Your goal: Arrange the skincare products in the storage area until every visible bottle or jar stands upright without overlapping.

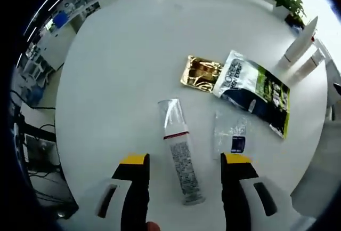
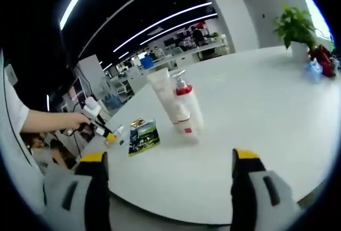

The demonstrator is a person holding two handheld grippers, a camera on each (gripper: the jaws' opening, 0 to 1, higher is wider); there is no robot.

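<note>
A clear tube [image 1: 180, 153] with a red band and printed text lies flat on the white table [image 1: 117, 71], cap end pointing away. My left gripper [image 1: 185, 161] is open, with the tube's lower half between its yellow-tipped jaws and untouched by either. A small clear sachet [image 1: 232, 134] lies just right of the tube. Beyond them lie a gold sachet [image 1: 201, 73] and a white-and-green packet [image 1: 257, 89]. Two white bottles [image 1: 301, 43] stand at the far right edge. My right gripper [image 2: 169, 157] is open and empty, facing an upright white tube [image 2: 161, 93] and a red-collared pump bottle [image 2: 187, 108].
A potted plant [image 2: 295, 27] stands at the table's far side, with a red object [image 2: 325, 59] beside it. In the right gripper view a person's hand [image 2: 74, 119] holds the left gripper [image 2: 109, 135] near the white-and-green packet [image 2: 143, 135]. Office desks lie beyond the table.
</note>
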